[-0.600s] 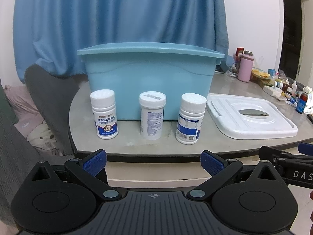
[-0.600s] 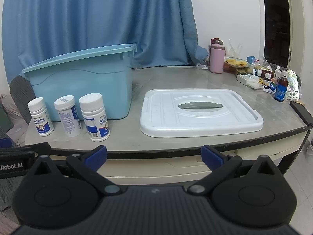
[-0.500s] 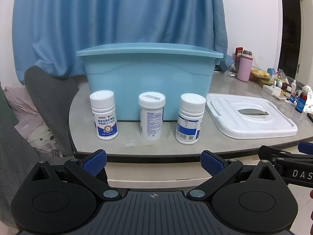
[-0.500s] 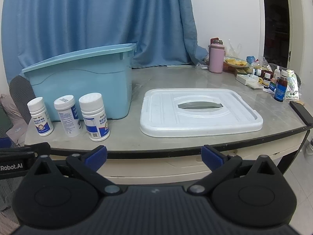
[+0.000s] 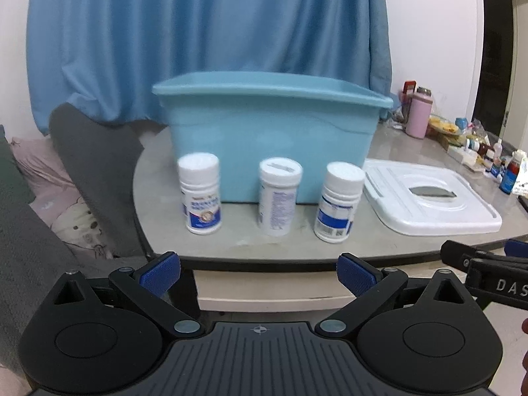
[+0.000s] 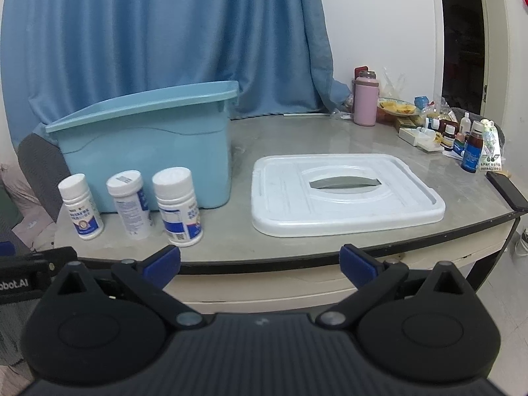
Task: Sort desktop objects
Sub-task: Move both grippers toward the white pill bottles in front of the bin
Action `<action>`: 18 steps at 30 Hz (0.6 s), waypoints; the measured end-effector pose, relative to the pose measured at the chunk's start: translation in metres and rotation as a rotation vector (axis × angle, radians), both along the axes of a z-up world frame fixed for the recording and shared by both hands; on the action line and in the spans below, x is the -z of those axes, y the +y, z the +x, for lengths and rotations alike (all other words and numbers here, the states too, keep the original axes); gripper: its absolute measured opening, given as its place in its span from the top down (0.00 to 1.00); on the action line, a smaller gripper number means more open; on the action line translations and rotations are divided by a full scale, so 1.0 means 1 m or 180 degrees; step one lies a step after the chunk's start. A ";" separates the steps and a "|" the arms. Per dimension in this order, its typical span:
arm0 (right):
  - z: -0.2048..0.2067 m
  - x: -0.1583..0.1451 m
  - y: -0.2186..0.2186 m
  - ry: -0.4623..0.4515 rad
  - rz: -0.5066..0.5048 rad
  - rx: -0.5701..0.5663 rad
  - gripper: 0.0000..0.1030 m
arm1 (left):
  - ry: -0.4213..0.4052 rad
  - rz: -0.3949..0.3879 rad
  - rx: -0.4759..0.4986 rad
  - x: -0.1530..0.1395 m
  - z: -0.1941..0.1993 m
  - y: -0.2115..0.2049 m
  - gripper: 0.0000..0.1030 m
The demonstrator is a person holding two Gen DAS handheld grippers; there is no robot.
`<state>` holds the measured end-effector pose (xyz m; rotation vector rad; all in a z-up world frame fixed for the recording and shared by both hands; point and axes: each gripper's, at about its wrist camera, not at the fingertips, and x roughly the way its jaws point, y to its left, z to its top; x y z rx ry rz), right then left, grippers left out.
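Both grippers have nudged toward the grey tabletop point(image 6: 316, 138); my left gripper point(image 5: 259, 272) and right gripper point(image 6: 260, 265) hold their fingers wide, empty. Three white plastic pill bottles point(image 5: 280, 196), labels seemingly blurred, stand before the open light-blue plastic bin point(image 5: 270, 138).

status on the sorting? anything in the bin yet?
Done: white lid is off, flat beside the blue bin. In hand: nothing; left gripper and right gripper are open short of the table. Left: three white bottles stand before the bin. Bin interior not visible.
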<state>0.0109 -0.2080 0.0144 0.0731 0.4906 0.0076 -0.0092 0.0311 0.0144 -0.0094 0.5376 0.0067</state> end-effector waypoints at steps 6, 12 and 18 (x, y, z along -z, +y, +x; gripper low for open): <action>-0.004 -0.003 0.013 0.0009 -0.0017 0.0004 0.00 | -0.0006 -0.0044 0.0003 -0.011 -0.002 0.018 0.02; -0.001 -0.003 0.024 0.0010 0.0004 -0.0022 0.00 | -0.0006 -0.0030 -0.0001 -0.010 0.002 0.028 0.02; 0.008 -0.005 0.043 -0.0103 -0.0103 -0.0162 0.00 | -0.0075 -0.0047 -0.0064 -0.010 0.009 0.036 0.02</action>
